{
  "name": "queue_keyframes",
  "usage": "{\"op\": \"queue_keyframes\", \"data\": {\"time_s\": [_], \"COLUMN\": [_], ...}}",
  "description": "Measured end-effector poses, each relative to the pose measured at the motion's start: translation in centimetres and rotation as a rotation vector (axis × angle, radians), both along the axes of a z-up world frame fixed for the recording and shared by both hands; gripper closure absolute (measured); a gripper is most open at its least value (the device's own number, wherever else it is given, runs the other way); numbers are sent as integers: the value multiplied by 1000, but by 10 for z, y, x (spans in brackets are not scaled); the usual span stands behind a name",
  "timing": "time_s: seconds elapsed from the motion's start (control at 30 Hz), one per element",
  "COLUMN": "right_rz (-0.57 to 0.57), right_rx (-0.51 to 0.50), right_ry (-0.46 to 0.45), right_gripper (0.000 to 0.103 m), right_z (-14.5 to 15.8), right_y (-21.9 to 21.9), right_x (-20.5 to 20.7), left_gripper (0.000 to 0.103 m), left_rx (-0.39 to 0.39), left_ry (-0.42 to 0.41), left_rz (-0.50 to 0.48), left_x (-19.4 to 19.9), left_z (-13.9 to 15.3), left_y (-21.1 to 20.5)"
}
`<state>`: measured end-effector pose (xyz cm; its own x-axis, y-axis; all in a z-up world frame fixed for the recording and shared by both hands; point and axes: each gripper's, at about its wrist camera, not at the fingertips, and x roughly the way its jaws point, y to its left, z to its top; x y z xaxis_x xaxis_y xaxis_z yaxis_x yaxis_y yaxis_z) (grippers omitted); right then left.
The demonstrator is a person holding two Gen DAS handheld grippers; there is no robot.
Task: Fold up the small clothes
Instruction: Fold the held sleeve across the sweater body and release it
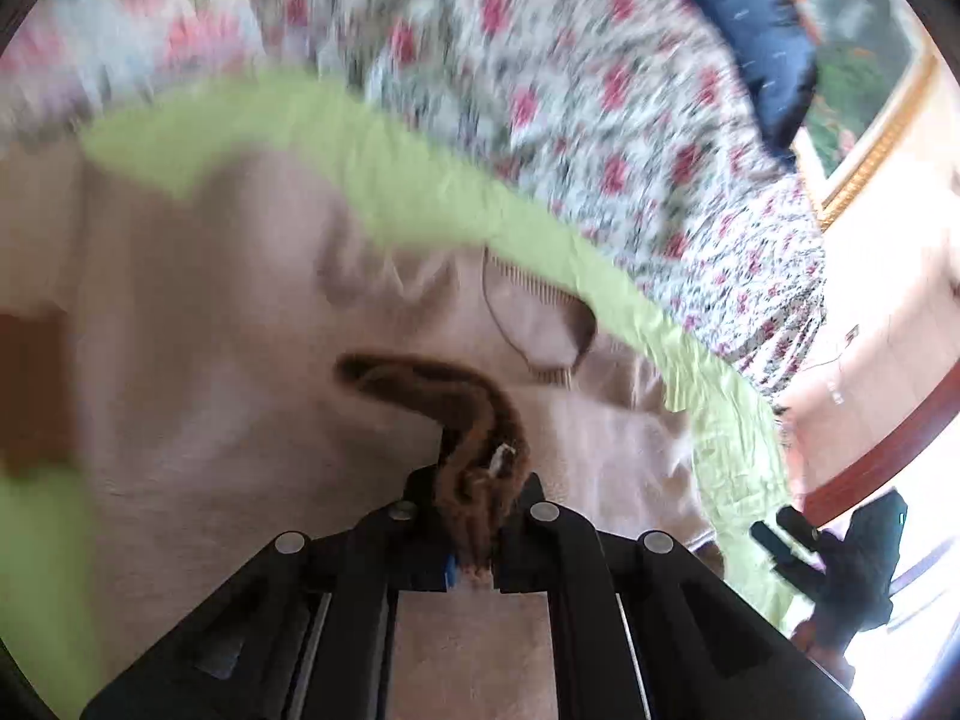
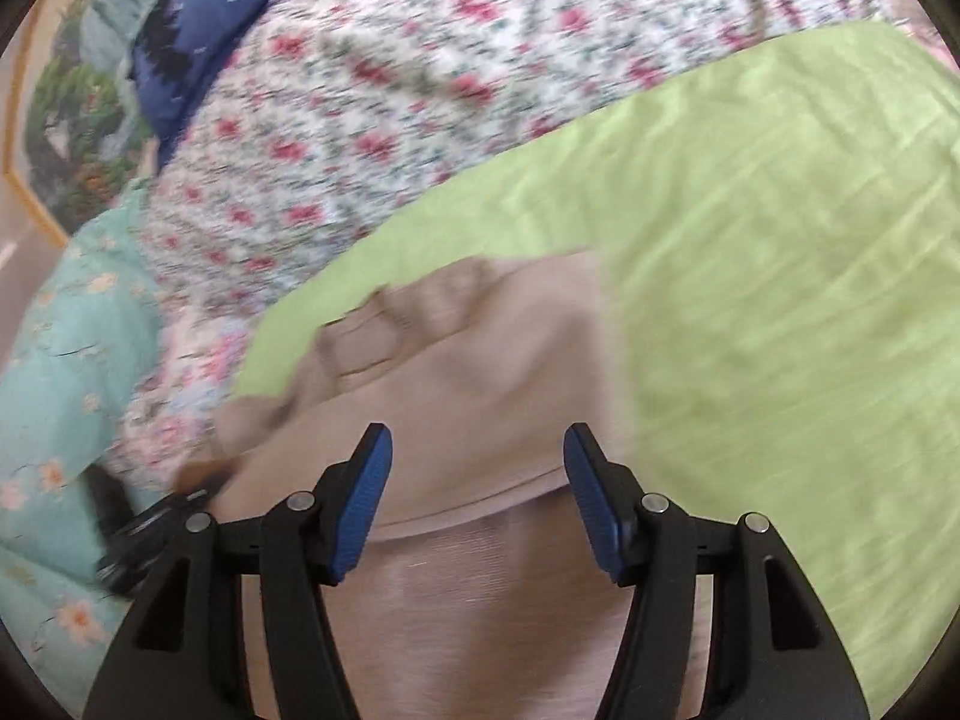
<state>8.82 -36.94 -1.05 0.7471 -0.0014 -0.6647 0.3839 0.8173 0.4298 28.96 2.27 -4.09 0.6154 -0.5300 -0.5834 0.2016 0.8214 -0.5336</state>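
Note:
A small beige knit garment lies spread on a light green sheet; its ribbed neck opening shows at centre right. My left gripper is shut on a brown cuff or trim of the garment, which curls up from the jaws. In the right wrist view the same beige garment lies on the green sheet. My right gripper is open and empty, its blue pads just above the garment's lower part. The left gripper shows at the left, blurred.
A floral quilt lies behind the green sheet, with a dark blue pillow at the top right. A turquoise flowered cloth hangs at the left. A gold-framed picture and a wooden bed edge are at the right.

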Motion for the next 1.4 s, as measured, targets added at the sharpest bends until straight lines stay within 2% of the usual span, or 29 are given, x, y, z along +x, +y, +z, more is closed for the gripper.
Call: {"op": "queue_keyframes", "data": {"time_s": [0.07,0.17,0.3,0.37,0.43,0.47,0.57,0.67,0.73,0.8,0.83,0.9,0.93,0.97,1.0,1.07,1.13,1.2,1.3,1.33,1.4], "right_rz": [-7,17,51,78,115,107,68,47,33,-26,-51,20,64,120,148,135,99,85,122,140,164], "right_rx": [1,-17,-39,-4,-10,-29,-70,-65,-84,-158,-195,-202,-196,-178,-161,-162,-106,-109,-92,-79,-68], "right_ry": [51,113,212,253,247,243,198,242,277,267,244,155,146,169,208,295,264,251,193,178,172], "right_gripper": [42,42,41,42,86,91,91,92,89,79,78,75,71,62,58,59,59,58,55,54,52], "right_z": [-8,-22,-44,-59,-58,-53,-36,-50,-54,-40,-29,-15,-16,-23,-33,-55,-55,-44,-29,-27,-29], "right_y": [-13,-19,-20,-21,-19,-20,-30,-37,-35,-28,-20,6,16,26,31,29,21,24,41,47,60], "right_x": [14,40,77,91,96,94,82,85,87,78,73,65,66,69,72,75,65,59,49,44,36], "left_gripper": [97,96,96,96,96,96,96,96,96,95,94,92,92,92,92,90,90,90,92,90,79], "left_rx": [11,0,15,24,47,53,50,56,88,95,82,77,79,80,80,93,109,129,171,187,223], "left_ry": [11,113,145,152,145,142,118,99,98,113,111,97,90,89,91,94,92,89,70,60,38], "left_rz": [15,19,47,46,40,39,20,-13,-15,-14,-15,-10,-8,-9,-11,-4,9,30,87,111,156], "left_x": [-2,8,5,3,0,0,-3,-2,0,0,-1,-4,-5,-6,-6,-6,-11,-19,-32,-37,-41], "left_z": [-7,-33,-48,-54,-54,-53,-46,-44,-49,-53,-52,-49,-48,-48,-48,-47,-45,-41,-30,-25,-14], "left_y": [12,22,26,23,19,19,16,4,-4,-5,-3,2,3,4,5,7,16,32,63,76,96]}}
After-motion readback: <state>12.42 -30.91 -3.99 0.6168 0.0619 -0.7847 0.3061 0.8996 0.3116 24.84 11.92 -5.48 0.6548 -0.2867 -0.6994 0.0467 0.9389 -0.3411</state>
